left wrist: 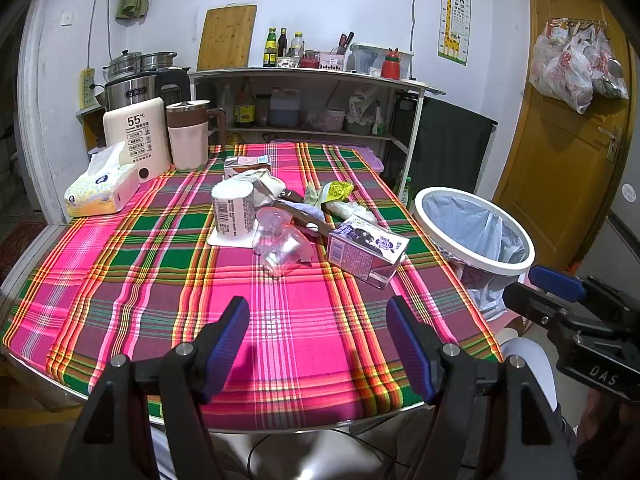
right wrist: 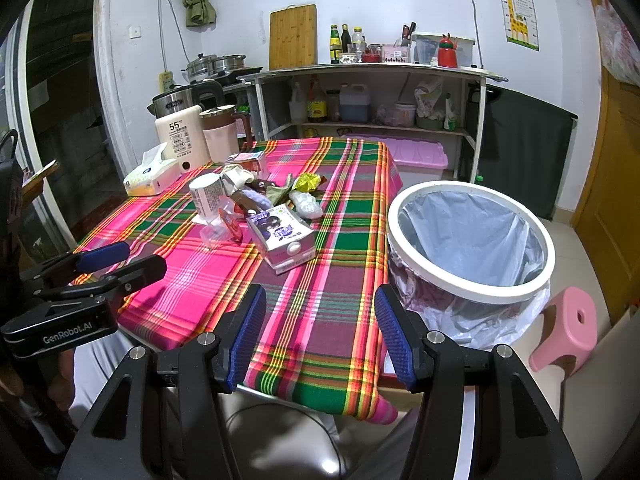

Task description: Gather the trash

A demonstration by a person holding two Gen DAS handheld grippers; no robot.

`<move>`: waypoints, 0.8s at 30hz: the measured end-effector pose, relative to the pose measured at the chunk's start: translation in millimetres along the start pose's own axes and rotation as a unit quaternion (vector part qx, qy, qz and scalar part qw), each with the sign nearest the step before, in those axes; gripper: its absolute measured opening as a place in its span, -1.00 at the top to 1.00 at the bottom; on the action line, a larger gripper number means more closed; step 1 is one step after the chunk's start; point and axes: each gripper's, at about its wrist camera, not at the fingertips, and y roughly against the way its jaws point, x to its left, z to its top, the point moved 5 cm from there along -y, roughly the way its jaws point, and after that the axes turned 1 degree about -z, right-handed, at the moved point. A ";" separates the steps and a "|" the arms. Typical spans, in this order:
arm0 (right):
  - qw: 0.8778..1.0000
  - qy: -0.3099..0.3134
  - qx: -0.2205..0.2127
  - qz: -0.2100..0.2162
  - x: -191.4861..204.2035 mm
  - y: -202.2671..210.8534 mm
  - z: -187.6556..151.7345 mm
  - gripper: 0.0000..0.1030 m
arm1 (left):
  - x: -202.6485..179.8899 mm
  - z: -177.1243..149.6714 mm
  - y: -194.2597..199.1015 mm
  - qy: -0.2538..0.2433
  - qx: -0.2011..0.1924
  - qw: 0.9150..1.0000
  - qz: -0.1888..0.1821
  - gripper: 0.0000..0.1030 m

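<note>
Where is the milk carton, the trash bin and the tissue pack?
milk carton [right wrist: 280,236]: right wrist view, on its printed top face.
trash bin [right wrist: 452,288]: right wrist view, on the near white rim.
tissue pack [left wrist: 100,192]: left wrist view, on its yellow patterned side.

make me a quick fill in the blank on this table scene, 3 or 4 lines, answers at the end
1. The tablecloth under the trash has a ____ pattern.
2. The trash bin beside the table is lined with a plastic ____.
3. The milk carton nearest the bin is lying on its ____.
4. Both the left gripper and the right gripper are ____, holding nothing.

Missing words: plaid; bag; side; open
</note>
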 end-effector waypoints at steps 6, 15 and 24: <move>1.000 0.000 0.000 0.000 5.4 0.5 2.6 -0.11 | 0.1 0.0 0.0 0.000 0.000 1.000 0.000 -0.41; 1.000 0.001 0.001 0.001 6.2 -2.2 0.9 -0.11 | -0.5 -0.3 2.0 0.000 0.000 1.000 0.000 -0.41; 1.000 0.003 0.007 0.011 3.9 -11.3 -8.1 -0.11 | 1.5 -1.8 -2.6 0.001 0.005 1.000 -0.005 -0.41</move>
